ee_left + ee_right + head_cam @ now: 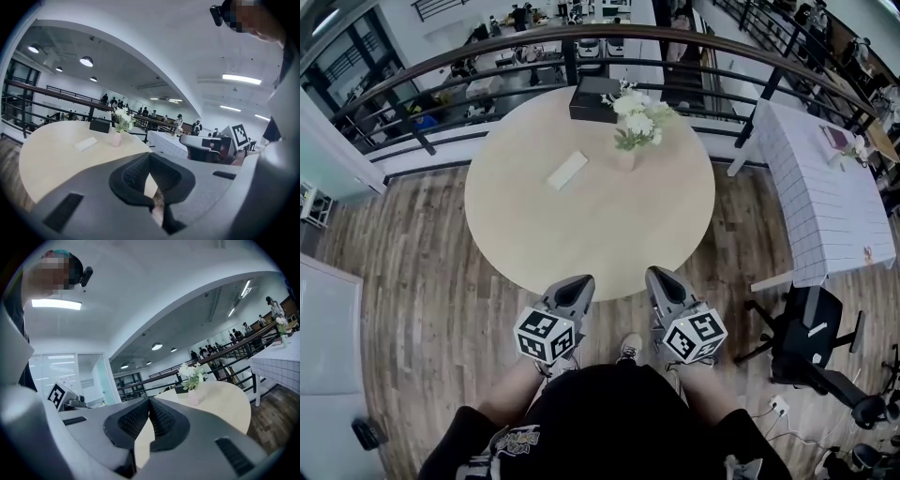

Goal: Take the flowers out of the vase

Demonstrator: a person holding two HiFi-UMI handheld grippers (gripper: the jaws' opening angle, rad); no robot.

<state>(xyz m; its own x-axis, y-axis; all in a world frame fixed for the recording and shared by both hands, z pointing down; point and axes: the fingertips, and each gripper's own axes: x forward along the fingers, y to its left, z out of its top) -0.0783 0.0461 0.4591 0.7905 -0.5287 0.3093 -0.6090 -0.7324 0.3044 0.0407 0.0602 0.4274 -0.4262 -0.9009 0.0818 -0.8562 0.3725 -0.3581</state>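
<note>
White flowers (637, 114) with green leaves stand in a small pale pink vase (624, 157) on the far side of a round beige table (581, 230). The flowers (123, 118) and vase (116, 138) show far off in the left gripper view, and the flowers (192, 373) and vase (193, 398) likewise in the right gripper view. My left gripper (578, 283) and right gripper (658, 275) hover side by side at the table's near edge, both shut and empty, well short of the vase.
A black box (594, 98) sits behind the vase and a white flat object (567, 170) lies to its left. A dark railing (487, 66) curves behind the table. A white-clothed table (830, 192) and a black chair (811, 342) stand at the right.
</note>
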